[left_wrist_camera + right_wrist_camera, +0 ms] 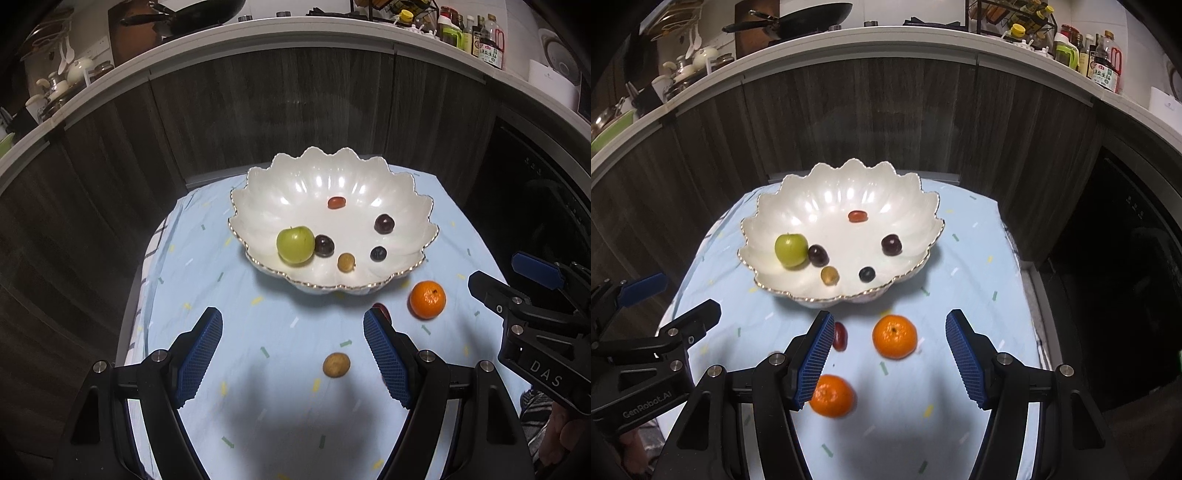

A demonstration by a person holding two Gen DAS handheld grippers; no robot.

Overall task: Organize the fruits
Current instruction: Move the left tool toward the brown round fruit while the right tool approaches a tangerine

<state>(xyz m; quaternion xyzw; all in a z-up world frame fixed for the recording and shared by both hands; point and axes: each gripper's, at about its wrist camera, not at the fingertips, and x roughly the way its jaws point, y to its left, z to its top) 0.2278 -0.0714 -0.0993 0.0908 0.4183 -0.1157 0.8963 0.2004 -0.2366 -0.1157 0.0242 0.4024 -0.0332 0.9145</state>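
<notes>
While the white scalloped bowl [334, 177] holds a green apple [295, 244], three dark grapes, a red grape and a yellowish one, other fruit lies on the blue cloth [207, 280] covering the surface: a tangerine [894, 336] just before the bowl, a second tangerine [832, 396] nearer, a red grape [840, 335] and a small brown fruit [336, 364]. Both the left gripper [293, 354] and right gripper [886, 358] hover with jaws wide, holding nothing. A kitchen counter [332, 33] stands behind.
</notes>
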